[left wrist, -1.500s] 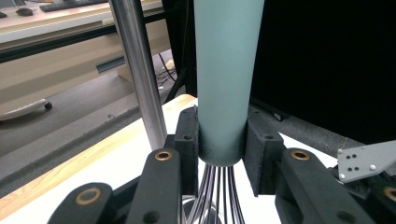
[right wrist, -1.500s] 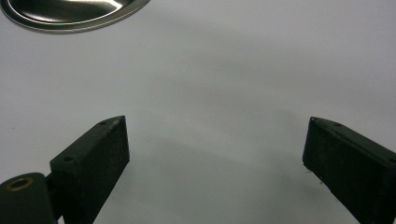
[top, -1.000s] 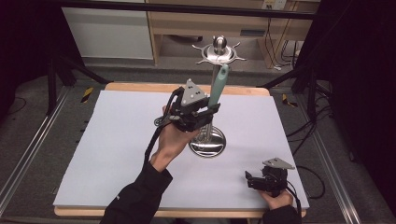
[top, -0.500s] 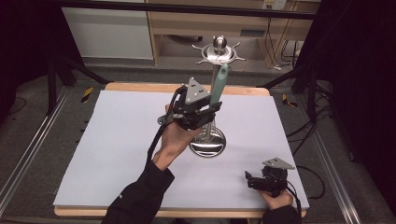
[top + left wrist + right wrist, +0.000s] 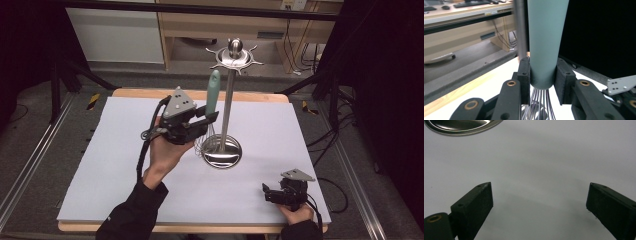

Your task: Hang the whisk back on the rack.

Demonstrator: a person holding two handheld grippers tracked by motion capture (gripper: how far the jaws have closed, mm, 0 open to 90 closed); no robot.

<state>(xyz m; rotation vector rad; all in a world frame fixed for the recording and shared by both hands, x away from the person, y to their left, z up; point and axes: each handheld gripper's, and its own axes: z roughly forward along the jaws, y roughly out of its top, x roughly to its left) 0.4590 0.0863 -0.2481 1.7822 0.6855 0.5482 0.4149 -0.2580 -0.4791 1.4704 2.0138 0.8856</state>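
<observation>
Whisk clamped in left gripper, right gripper idle w/ jaws apart.
Right gripper sits low near the table's front right corner, jaws spread wide, nothing btwn them, resting over bare white top. Further in, abt mid-table, left gripper is clenched on the whisk at the bottom of its teal handle, wires hanging below; whisk upright, just beside the steel stand pole, over the rim of its round base.
</observation>
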